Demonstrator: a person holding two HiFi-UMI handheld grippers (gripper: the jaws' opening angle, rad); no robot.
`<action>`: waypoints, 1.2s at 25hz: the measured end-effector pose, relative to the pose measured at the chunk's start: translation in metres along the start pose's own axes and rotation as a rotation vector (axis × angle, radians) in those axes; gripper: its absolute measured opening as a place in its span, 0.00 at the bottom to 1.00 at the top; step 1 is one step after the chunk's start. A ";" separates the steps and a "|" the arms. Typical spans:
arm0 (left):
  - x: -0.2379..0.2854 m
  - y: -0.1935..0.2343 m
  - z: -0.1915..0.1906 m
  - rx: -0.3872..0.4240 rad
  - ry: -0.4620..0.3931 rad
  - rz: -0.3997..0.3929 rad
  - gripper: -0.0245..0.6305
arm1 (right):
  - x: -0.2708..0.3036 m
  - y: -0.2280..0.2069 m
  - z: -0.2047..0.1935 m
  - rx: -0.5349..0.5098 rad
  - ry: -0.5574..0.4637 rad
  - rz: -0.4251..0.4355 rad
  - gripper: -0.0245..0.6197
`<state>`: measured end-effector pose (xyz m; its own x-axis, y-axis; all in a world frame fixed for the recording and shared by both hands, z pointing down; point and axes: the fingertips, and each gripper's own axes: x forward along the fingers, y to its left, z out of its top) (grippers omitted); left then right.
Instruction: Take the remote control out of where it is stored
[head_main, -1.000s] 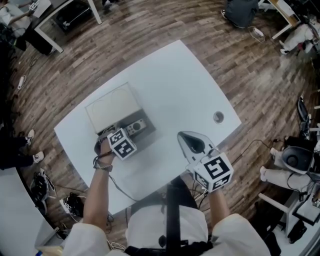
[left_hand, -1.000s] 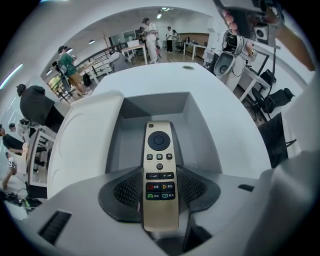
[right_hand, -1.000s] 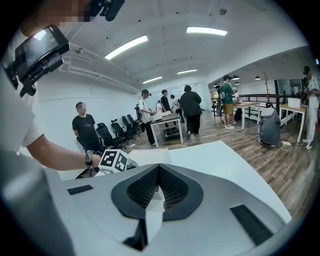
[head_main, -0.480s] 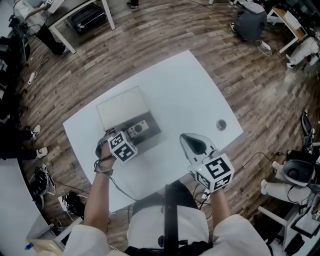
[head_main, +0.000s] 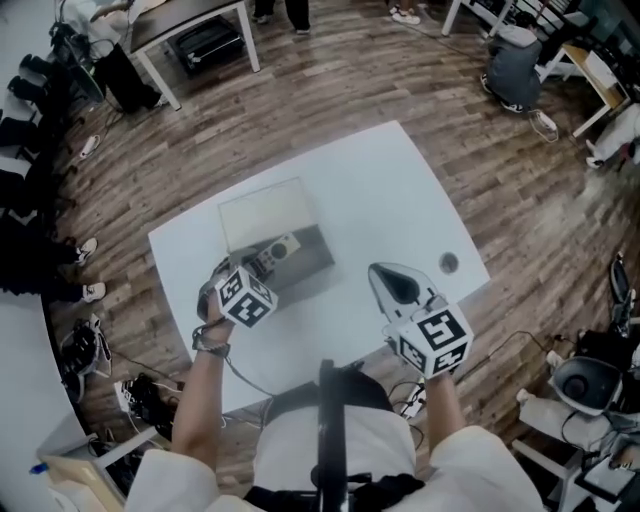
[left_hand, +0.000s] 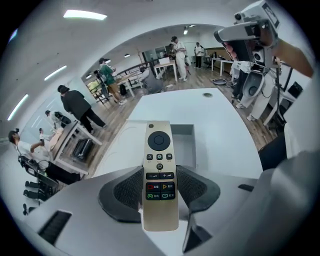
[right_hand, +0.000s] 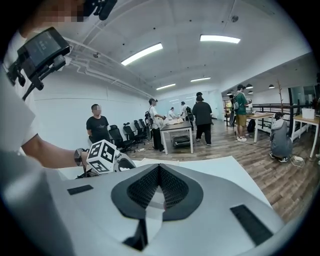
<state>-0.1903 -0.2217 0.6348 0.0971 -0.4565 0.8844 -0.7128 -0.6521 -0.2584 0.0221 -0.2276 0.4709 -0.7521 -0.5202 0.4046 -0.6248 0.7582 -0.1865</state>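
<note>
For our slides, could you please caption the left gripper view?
Left claw shut on the remote control, open box on the table beyond.

Open-plan office or lab floor, wood-plank floor (head_main: 380, 80), white desks (right_hand: 176, 127), black swivel chairs (right_hand: 120, 136), ceiling strip lights (right_hand: 142, 54), several people (right_hand: 202, 117) standing among the desks.
</note>
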 end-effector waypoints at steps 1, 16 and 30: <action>-0.005 0.007 0.000 -0.017 -0.012 0.027 0.35 | 0.003 0.000 0.005 -0.006 -0.007 0.005 0.04; -0.110 0.040 0.003 -0.298 -0.280 0.270 0.35 | 0.008 0.031 0.071 -0.107 -0.098 0.087 0.04; -0.219 0.050 0.010 -0.388 -0.477 0.460 0.35 | -0.002 0.056 0.129 -0.222 -0.190 0.138 0.04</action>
<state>-0.2405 -0.1603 0.4249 -0.0416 -0.8995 0.4349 -0.9381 -0.1146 -0.3268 -0.0386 -0.2346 0.3439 -0.8653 -0.4549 0.2105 -0.4689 0.8830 -0.0194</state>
